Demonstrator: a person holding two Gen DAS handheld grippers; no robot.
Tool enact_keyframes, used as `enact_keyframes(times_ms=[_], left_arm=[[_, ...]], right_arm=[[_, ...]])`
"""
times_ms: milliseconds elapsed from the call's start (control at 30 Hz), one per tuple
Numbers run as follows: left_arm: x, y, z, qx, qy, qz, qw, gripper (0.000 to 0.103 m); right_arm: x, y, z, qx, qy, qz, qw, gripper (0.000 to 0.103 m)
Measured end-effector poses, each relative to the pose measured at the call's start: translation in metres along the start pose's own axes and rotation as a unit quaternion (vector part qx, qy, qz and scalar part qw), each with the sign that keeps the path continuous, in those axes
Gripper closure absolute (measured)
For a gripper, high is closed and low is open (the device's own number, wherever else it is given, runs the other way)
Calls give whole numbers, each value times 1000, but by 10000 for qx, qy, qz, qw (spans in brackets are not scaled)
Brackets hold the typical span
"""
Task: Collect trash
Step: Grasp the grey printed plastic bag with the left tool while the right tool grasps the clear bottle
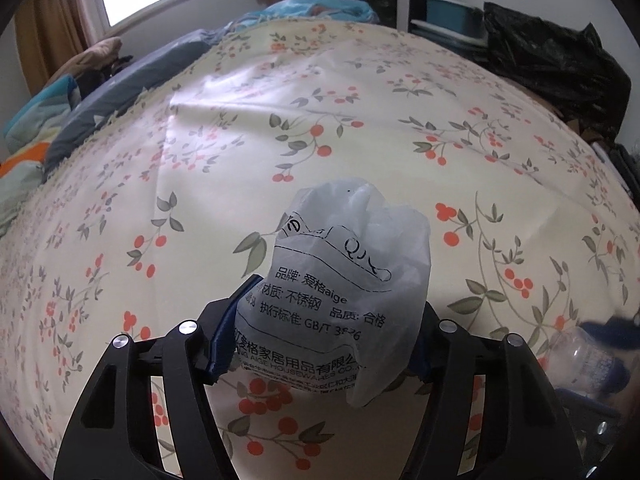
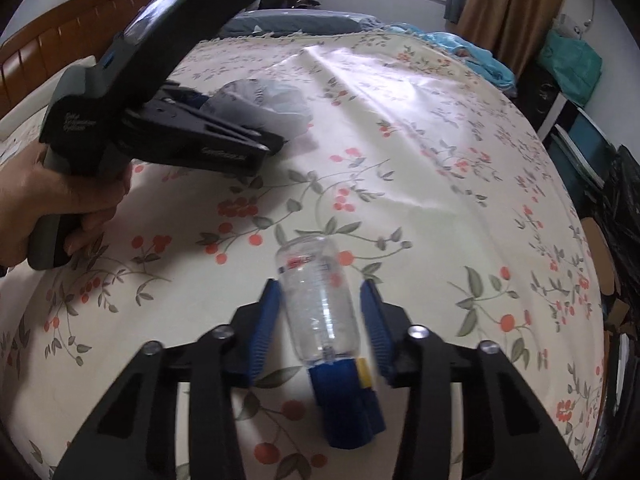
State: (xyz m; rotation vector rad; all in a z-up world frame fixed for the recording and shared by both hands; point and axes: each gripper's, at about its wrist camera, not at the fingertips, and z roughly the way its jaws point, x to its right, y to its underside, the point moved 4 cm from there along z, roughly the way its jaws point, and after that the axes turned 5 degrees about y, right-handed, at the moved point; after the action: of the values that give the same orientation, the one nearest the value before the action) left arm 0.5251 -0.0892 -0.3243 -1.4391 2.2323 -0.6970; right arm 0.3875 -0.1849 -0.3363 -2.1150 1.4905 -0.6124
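A crumpled translucent plastic bag (image 1: 352, 280) with black printed text sits between the blue pads (image 1: 224, 332) of my left gripper (image 1: 340, 300), which press on its sides just above the flowered bedsheet (image 1: 280, 120). The right wrist view shows the same left gripper (image 2: 248, 116), held by a hand (image 2: 52, 200), with the bag (image 2: 276, 100) at its tip. My right gripper (image 2: 320, 286) is shut on a clear plastic bottle (image 2: 320, 296) lying on the sheet, its blue label end toward the camera. That bottle (image 1: 584, 356) shows blurred at the left view's lower right.
A black trash bag (image 1: 552, 60) stands beside the bed on the right, also seen as the black bag (image 2: 624, 208). A wooden headboard (image 2: 60, 32) is at the left. Blue bedding (image 2: 472, 56) and pillows are heaped along the far edge under the window.
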Motion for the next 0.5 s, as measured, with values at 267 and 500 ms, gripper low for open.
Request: enact_keyframes(times_ms=[267,500], left_arm=[[6,6,-8,21,22,4,10000,41],[14,31,-34,-17,54,-39,10000,41]], right_arm=[[0,1,-9,55,-225,204,9995,68],[-3,11,-27,48,-320,360,9988,69]])
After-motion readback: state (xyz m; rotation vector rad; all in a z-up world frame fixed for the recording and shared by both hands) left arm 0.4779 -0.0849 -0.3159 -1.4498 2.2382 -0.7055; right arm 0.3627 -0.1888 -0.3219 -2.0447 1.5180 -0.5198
